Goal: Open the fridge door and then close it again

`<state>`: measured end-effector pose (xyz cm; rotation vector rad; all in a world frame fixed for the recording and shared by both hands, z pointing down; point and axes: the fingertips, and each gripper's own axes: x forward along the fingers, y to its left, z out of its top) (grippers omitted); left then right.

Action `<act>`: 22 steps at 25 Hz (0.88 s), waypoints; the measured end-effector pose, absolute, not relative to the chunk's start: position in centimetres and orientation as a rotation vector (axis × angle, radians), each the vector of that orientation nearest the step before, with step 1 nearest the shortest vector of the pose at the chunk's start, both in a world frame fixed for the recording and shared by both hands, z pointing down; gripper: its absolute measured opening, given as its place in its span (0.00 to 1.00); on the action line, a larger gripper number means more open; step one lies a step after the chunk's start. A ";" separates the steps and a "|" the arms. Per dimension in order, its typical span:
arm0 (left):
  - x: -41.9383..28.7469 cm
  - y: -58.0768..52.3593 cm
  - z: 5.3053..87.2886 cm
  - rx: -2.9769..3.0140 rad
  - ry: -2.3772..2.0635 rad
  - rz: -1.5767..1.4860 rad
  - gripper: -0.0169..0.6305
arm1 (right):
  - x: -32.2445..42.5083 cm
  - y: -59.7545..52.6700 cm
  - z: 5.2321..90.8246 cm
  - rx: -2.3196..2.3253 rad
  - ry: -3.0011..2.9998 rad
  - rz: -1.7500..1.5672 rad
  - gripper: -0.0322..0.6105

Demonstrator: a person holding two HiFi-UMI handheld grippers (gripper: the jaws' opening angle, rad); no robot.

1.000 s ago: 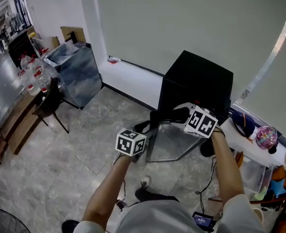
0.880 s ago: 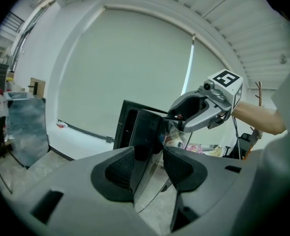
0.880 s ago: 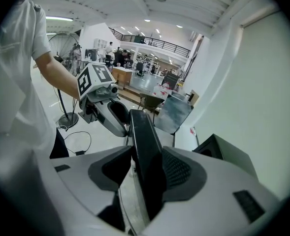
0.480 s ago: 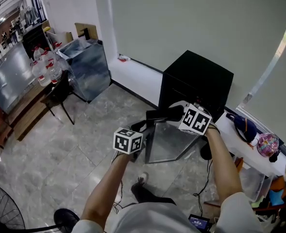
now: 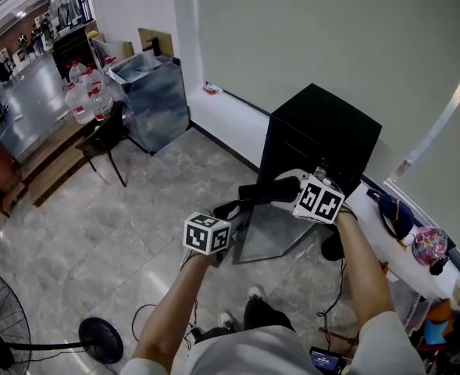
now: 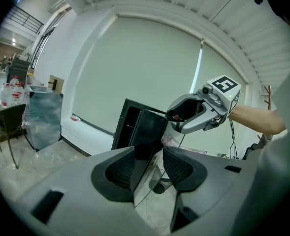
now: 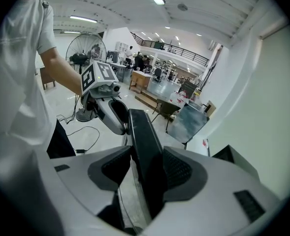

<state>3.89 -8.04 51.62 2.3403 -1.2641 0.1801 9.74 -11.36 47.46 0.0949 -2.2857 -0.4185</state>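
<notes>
Tiled floor (image 5: 97,241), black fridge (image 5: 327,127), door (image 5: 272,229) ajar

The fridge (image 5: 323,123) is matt black. Its door (image 5: 272,229) has a shiny, mirror-like face. The floor (image 5: 112,233) is smooth, glossy grey stone.

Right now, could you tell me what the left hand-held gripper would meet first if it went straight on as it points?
The open fridge door: its edge already sits between the left hand-held gripper's jaws, apparently against both pads.
</notes>
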 end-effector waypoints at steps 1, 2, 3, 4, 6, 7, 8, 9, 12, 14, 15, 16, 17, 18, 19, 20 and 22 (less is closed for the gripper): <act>4.0 -7.7 51.6 2.335 -1.272 0.181 0.29 | 9.8 -11.1 47.4 0.085 -2.288 -0.424 0.37; 4.0 -7.4 51.6 2.329 -1.282 0.182 0.29 | 9.8 -10.8 47.4 0.075 -2.291 -0.430 0.37; 4.0 -7.2 51.6 2.321 -1.293 0.181 0.29 | 9.8 -10.5 47.3 0.067 -2.293 -0.435 0.36; 4.0 -7.0 51.6 2.311 -1.307 0.180 0.29 | 9.8 -10.2 47.3 0.059 -2.295 -0.438 0.36; 4.2 -6.6 51.6 2.284 -1.342 0.180 0.29 | 9.9 -9.8 47.2 0.044 -2.301 -0.447 0.36; 4.3 -6.4 51.6 2.269 -1.362 0.181 0.29 | 10.0 -9.6 47.2 0.037 -2.302 -0.452 0.36; 4.4 -6.2 51.7 2.254 -1.382 0.180 0.29 | 10.1 -9.4 47.3 0.029 -2.303 -0.459 0.36; 4.5 -6.0 51.7 2.240 -1.402 0.174 0.29 | 10.1 -9.2 47.3 0.020 -2.305 -0.465 0.36; 5.0 -5.5 51.6 2.203 -1.458 0.144 0.29 | 10.5 -8.7 47.3 -0.011 -2.309 -0.488 0.36; 5.5 -4.8 51.6 2.184 -1.483 0.129 0.29 | 10.9 -8.2 47.2 -0.040 -2.313 -0.504 0.36; 5.7 -4.3 51.6 2.175 -1.494 0.123 0.29 | 11.1 -7.8 47.2 -0.056 -2.315 -0.515 0.36; 6.0 -3.8 51.5 2.168 -1.504 0.117 0.29 | 11.3 -7.4 47.1 -0.072 -2.315 -0.527 0.36; 6.3 -3.2 51.5 2.160 -1.513 0.111 0.29 | 11.6 -6.9 47.1 -0.088 -2.313 -0.542 0.36; 6.6 -2.5 51.5 2.152 -1.520 0.106 0.29 | 11.8 -6.4 47.0 -0.106 -2.311 -0.555 0.36; 6.9 -1.9 51.6 2.145 -1.527 0.103 0.29 | 12.0 -5.9 47.1 -0.123 -2.311 -0.562 0.36; 7.2 -1.4 51.6 2.140 -1.534 0.103 0.29 | 12.3 -5.4 47.2 -0.140 -2.314 -0.563 0.36; 7.9 -0.3 51.5 2.134 -1.550 0.112 0.29 | 12.9 -4.5 47.0 -0.176 -2.318 -0.587 0.36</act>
